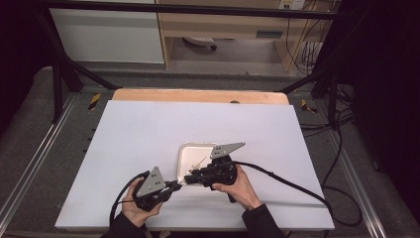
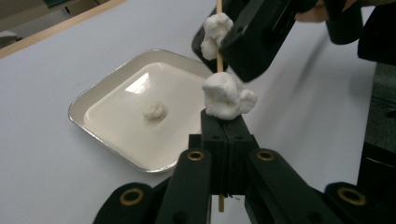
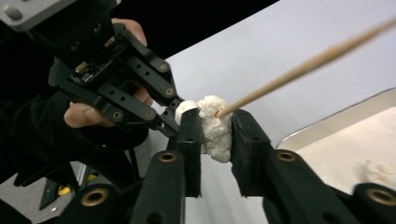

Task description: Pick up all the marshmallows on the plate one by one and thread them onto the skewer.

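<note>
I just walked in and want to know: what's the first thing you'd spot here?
Two black grippers meet over a white tray near the table's front. The left gripper pinches a thin wooden stick, and the right gripper squeezes a white marshmallow threaded on it. One more fluffy bit lies in the tray.

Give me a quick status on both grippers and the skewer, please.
Left gripper shut on the wooden skewer. Right gripper shut on a white marshmallow threaded on it. One marshmallow left in the tray. Nothing in the way.
</note>
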`<state>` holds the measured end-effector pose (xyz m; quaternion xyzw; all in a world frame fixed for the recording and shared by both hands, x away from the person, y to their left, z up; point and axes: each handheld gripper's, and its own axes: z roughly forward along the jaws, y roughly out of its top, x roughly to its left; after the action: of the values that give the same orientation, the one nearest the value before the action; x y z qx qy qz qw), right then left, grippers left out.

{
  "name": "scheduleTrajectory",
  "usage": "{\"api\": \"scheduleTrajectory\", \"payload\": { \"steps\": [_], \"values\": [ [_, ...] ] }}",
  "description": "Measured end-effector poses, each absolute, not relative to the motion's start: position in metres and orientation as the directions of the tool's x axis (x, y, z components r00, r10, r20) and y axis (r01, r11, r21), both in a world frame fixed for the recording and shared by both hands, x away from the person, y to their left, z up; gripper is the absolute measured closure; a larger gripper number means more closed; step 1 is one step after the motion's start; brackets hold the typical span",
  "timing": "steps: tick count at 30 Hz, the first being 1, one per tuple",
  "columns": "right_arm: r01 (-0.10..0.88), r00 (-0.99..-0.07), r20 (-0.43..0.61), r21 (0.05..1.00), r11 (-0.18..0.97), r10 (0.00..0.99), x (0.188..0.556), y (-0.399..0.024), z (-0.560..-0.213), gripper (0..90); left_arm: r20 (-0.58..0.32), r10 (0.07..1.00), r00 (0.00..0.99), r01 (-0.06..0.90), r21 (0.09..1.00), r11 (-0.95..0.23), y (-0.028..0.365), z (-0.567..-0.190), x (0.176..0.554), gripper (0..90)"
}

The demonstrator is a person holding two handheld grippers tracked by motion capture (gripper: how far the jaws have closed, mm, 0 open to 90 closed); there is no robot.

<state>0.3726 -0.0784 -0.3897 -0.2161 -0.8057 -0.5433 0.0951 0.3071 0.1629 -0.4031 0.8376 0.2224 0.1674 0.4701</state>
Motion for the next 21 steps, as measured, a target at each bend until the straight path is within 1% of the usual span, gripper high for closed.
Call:
{"api": "scheduleTrajectory", "payload": {
  "steps": [1, 5, 7, 9, 10, 12, 14, 17, 21],
  "values": [
    [0.451, -0.887, 0.381, 0.837, 0.309, 0.262, 0.372, -0.080, -0.388, 67.8, 0.063, 0.534, 0.843, 0.223, 0.862, -0.454, 0.163, -0.404, 0.307, 89.0],
    [0.429, -0.884, 0.340, 0.863, 0.268, 0.321, 0.372, -0.089, -0.383, 55.4, 0.010, 0.559, 0.829, 0.272, 0.866, -0.419, 0.168, -0.407, 0.310, 88.9],
    [0.417, -0.877, 0.315, 0.873, 0.251, 0.362, 0.374, -0.096, -0.381, 45.4, -0.009, 0.571, 0.821, 0.289, 0.869, -0.402, 0.172, -0.407, 0.312, 88.9],
    [0.411, -0.865, 0.291, 0.878, 0.244, 0.410, 0.375, -0.103, -0.380, 38.7, -0.034, 0.581, 0.813, 0.309, 0.871, -0.381, 0.175, -0.408, 0.313, 88.9],
    [0.412, -0.856, 0.285, 0.880, 0.237, 0.431, 0.376, -0.107, -0.381, 33.1, -0.046, 0.584, 0.810, 0.319, 0.870, -0.375, 0.177, -0.409, 0.314, 88.9],
    [0.408, -0.840, 0.262, 0.882, 0.236, 0.475, 0.378, -0.113, -0.384, 27.0, -0.054, 0.594, 0.803, 0.328, 0.871, -0.365, 0.180, -0.409, 0.315, 88.8],
    [0.403, -0.821, 0.221, 0.877, 0.260, 0.527, 0.381, -0.117, -0.389, 19.5, -0.063, 0.601, 0.797, 0.336, 0.873, -0.354, 0.183, -0.409, 0.316, 88.8],
    [0.408, -0.802, 0.174, 0.858, 0.311, 0.572, 0.385, -0.121, -0.398, 12.5, -0.073, 0.615, 0.785, 0.348, 0.874, -0.340, 0.186, -0.410, 0.317, 88.8],
    [0.426, -0.786, 0.154, 0.836, 0.345, 0.599, 0.388, -0.120, -0.407, 8.9, -0.088, 0.626, 0.775, 0.363, 0.872, -0.327, 0.191, -0.412, 0.318, 88.8]
  ]
}}
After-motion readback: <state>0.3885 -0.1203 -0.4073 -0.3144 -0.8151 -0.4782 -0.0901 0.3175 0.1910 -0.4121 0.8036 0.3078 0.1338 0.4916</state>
